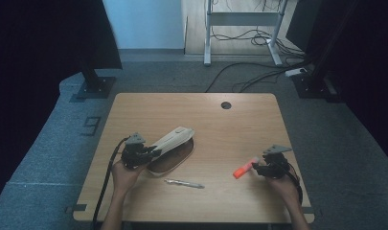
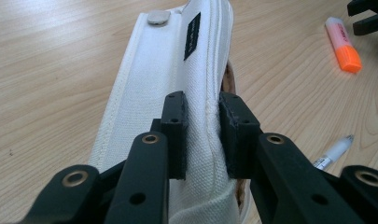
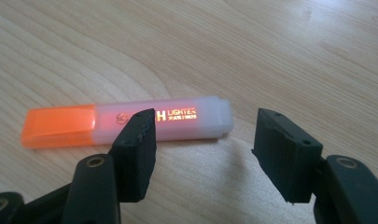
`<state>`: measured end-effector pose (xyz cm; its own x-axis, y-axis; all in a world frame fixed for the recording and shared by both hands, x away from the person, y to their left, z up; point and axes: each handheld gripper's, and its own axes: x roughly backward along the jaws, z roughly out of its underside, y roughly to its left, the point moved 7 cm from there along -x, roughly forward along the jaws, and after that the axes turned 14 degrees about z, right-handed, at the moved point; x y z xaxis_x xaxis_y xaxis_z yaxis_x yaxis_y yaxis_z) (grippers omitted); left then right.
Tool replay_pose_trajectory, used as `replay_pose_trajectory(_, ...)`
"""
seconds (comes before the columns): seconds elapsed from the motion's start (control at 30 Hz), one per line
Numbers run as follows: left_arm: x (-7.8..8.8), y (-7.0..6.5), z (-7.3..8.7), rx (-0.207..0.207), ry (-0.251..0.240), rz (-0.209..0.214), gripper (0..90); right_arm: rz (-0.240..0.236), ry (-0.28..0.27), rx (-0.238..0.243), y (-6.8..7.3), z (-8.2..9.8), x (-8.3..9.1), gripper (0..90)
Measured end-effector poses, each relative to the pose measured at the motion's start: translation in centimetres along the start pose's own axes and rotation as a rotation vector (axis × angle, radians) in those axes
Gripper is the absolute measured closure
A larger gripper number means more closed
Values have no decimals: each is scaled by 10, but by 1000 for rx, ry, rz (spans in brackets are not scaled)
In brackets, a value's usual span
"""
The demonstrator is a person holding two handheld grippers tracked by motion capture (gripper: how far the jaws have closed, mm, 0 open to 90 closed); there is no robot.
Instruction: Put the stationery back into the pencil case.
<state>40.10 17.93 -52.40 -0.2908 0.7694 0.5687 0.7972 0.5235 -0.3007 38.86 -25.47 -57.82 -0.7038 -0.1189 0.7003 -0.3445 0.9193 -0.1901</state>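
Left claw (image 2: 200, 135) clamped on white pouch (image 2: 177, 70), right claw (image 3: 203, 154) spread near highlighter (image 3: 126, 122), pen (image 1: 184, 183) between.

**Hidden and cut-off parts**

Between the left tool's (image 2: 201, 135) jaws, the white pouch's (image 2: 149, 88) near end runs off the bottom edge. Right of that tool, the pen (image 2: 333, 151) is half hidden behind its jaw. The highlighter's (image 3: 126, 122) lettering sits partly behind the right tool's (image 3: 207, 154) jaw.

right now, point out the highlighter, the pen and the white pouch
highlighter (image 3: 130, 122), right gripper view, on its pale barrel beside the orange cap
pen (image 1: 184, 183), high view, middle of its barrel
white pouch (image 2: 154, 65), left gripper view, on its canvas flap below the metal snap
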Motion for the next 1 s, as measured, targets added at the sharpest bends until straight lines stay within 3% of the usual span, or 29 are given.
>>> replay_pose_trajectory(0.17, -1, 0, 0, 0, 0, 1, 730, -2, -10, -30, -3, -5, -6, 318)
replay_pose_trajectory(0.37, -1, 0, 0, 0, 1, 3, 730, 22, -19, -28, -8, -18, -18, 265)
replay_pose_trajectory(0.63, -1, 0, 0, -2, 3, 2, 729, 37, 21, -13, -10, -22, -42, 250)
replay_pose_trajectory(1.0, -2, -1, 0, -5, 5, 4, 727, 21, 28, -7, -11, -4, -28, 249)
